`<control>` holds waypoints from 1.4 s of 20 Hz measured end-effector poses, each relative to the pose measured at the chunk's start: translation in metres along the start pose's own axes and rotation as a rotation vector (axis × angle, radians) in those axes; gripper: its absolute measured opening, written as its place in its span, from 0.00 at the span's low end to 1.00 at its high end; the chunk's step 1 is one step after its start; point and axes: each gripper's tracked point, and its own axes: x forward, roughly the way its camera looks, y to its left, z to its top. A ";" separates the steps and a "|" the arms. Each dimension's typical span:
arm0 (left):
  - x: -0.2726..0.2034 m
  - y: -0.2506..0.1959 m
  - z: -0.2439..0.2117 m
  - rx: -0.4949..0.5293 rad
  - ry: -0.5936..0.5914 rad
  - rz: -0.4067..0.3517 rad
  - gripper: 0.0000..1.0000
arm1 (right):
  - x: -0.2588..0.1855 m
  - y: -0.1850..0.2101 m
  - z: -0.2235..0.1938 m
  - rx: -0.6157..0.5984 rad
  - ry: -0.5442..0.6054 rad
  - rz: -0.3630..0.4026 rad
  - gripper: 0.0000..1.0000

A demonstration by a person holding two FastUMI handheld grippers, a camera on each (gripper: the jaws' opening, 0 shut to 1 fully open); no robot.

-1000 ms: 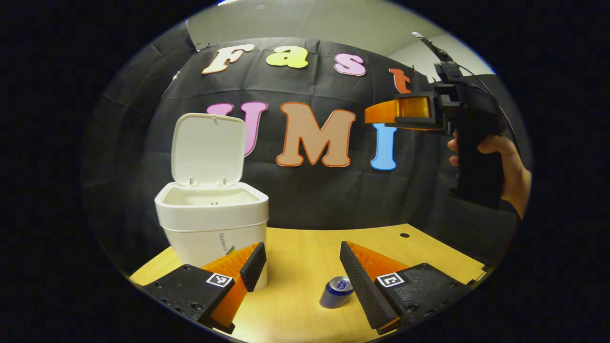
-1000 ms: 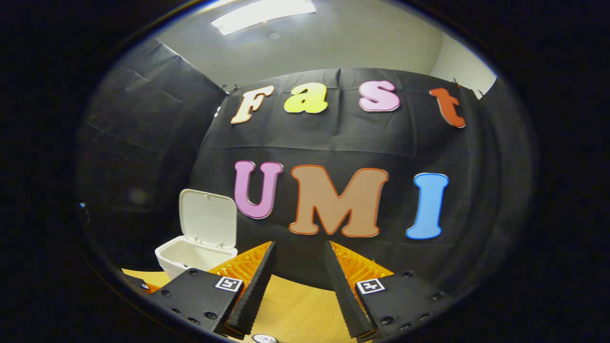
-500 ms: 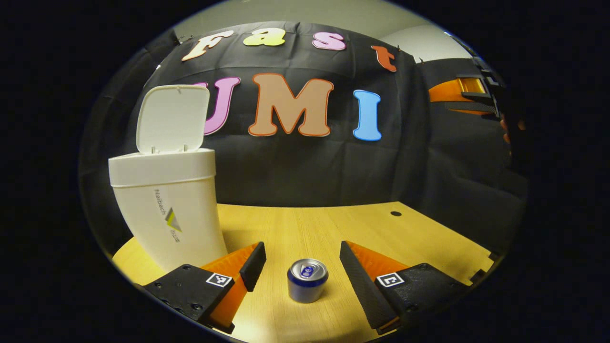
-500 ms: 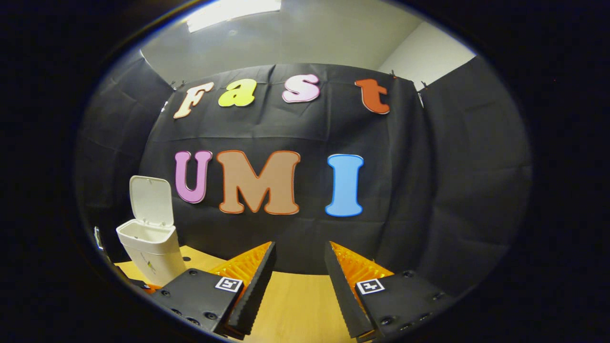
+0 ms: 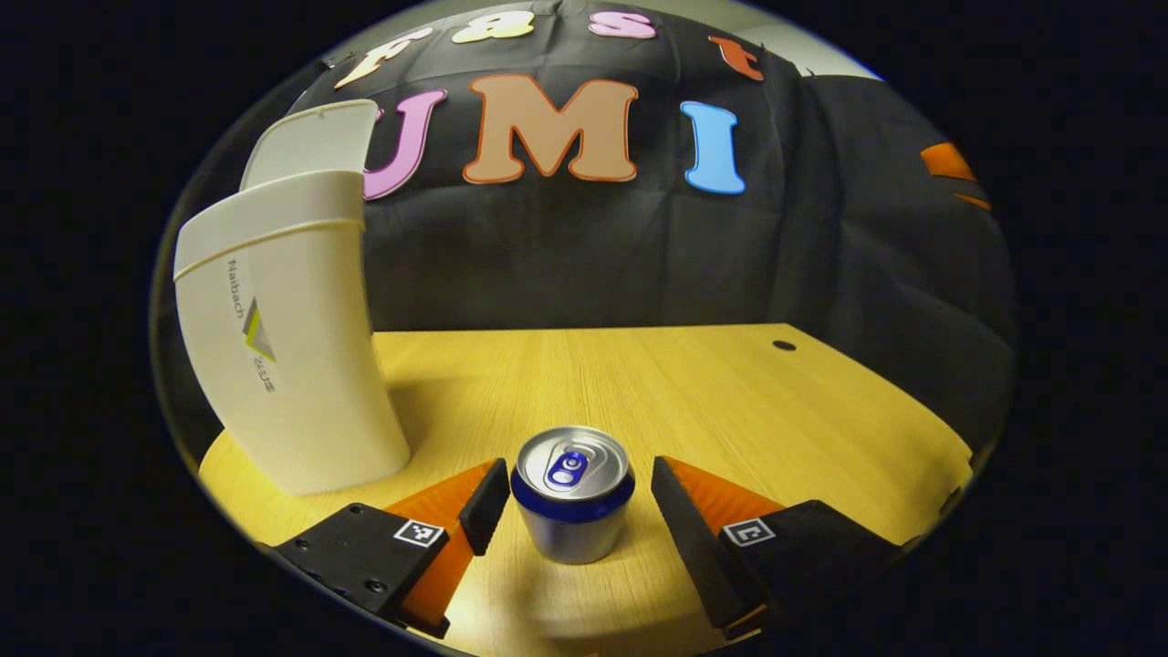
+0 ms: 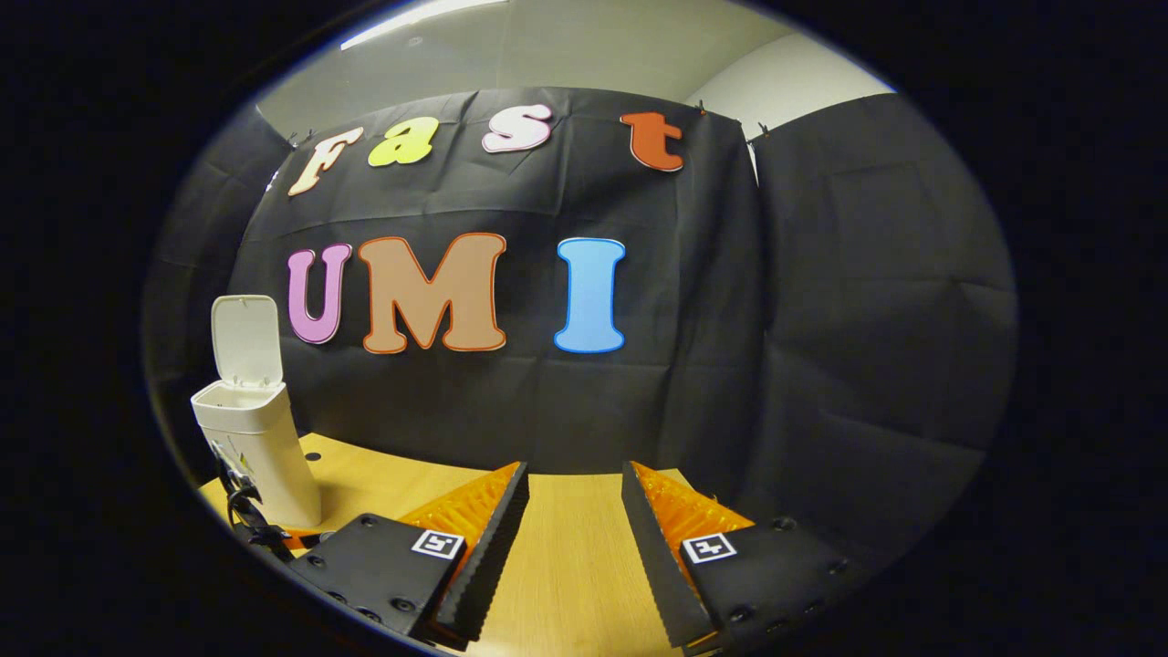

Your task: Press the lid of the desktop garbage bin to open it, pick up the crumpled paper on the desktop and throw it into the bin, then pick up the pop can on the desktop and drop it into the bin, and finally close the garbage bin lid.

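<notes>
Left gripper (image 5: 577, 488): low over the desk, fingers spread wide, nothing clasped. The pop can (image 5: 572, 493) stands upright between the two fingers, a gap showing on each side, neither finger touching it.

Pop can: silver top with a blue tab, blue band below the rim, silver body; it stands on the wooden desktop (image 5: 693, 392) at the 6 o'clock position of the left gripper view.

Garbage bin (image 5: 285, 342): white, standing on the desk at 9 o'clock of the left gripper view, near the can and apart from it. Its lid (image 5: 310, 141) is raised, up at 10 o'clock above the bin's rim. A printed mark sits on its side.

Desktop: light wood grain, with a small dark round hole (image 5: 783, 346) toward 2 o'clock, near the far edge.

Right gripper (image 6: 566, 547): held above the desk, fingers apart, released, nothing between them. In the right gripper view the bin (image 6: 255, 443) stands well apart at 8 o'clock, lid (image 6: 245, 338) up, interior rim visible. Some dark cabling (image 6: 239, 502) lies at the bin's foot.
</notes>
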 end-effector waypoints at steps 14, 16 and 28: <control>-0.025 -0.001 0.052 0.058 -0.124 -0.006 0.77 | -0.022 0.000 -0.024 -0.007 0.035 0.012 0.72; -0.045 0.001 0.089 0.060 -0.188 -0.008 0.76 | -0.026 0.010 -0.031 0.005 0.046 0.037 0.72; -0.115 0.093 0.253 0.017 -0.377 0.118 0.76 | -0.037 0.055 -0.028 0.069 0.038 0.140 0.73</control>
